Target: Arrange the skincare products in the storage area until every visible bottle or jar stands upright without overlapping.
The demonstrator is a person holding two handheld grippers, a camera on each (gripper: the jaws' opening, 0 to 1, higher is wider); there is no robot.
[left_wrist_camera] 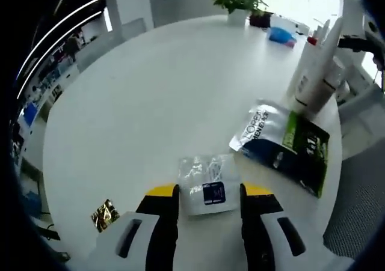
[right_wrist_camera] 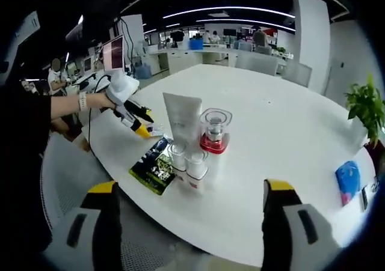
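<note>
We look over a large round white desk (left_wrist_camera: pixel 150 91) from two sides. In the left gripper view, our left gripper (left_wrist_camera: pixel 209 202) is low over the desk near its close edge, its yellow-tipped jaws spread wide on either side of a small clear sachet (left_wrist_camera: pixel 207 184) with a dark label; we cannot tell whether the jaws touch it. A small gold wrapper (left_wrist_camera: pixel 104 214) lies to the left, near the desk edge. To the right of the sachet, apart from it, a black and green packet (left_wrist_camera: pixel 287 143) lies flat, its far corner near the desk rim. Just beyond it stands a white tube (left_wrist_camera: pixel 319 73), upright, with other white bottles behind it that we cannot separate clearly. The middle and left of the desk are bare, with wide open room. At the far edge sit a potted plant (left_wrist_camera: pixel 239 0) and a blue packet (left_wrist_camera: pixel 281 35).

In the right gripper view, our right gripper (right_wrist_camera: pixel 187 223) hangs off the near edge of the desk, jaws spread wide and holding nothing. Ahead, clustered near that edge, stand the white tube (right_wrist_camera: pixel 182 119), two small white-capped bottles (right_wrist_camera: pixel 187 161) in front of it, and a clear jar on a red base (right_wrist_camera: pixel 215 131) just beside it. The black and green packet (right_wrist_camera: pixel 153 166) reaches nearly to the rim. Our left gripper (right_wrist_camera: pixel 142 128) comes in from the left, held by a hand (right_wrist_camera: pixel 99 101).
</note>
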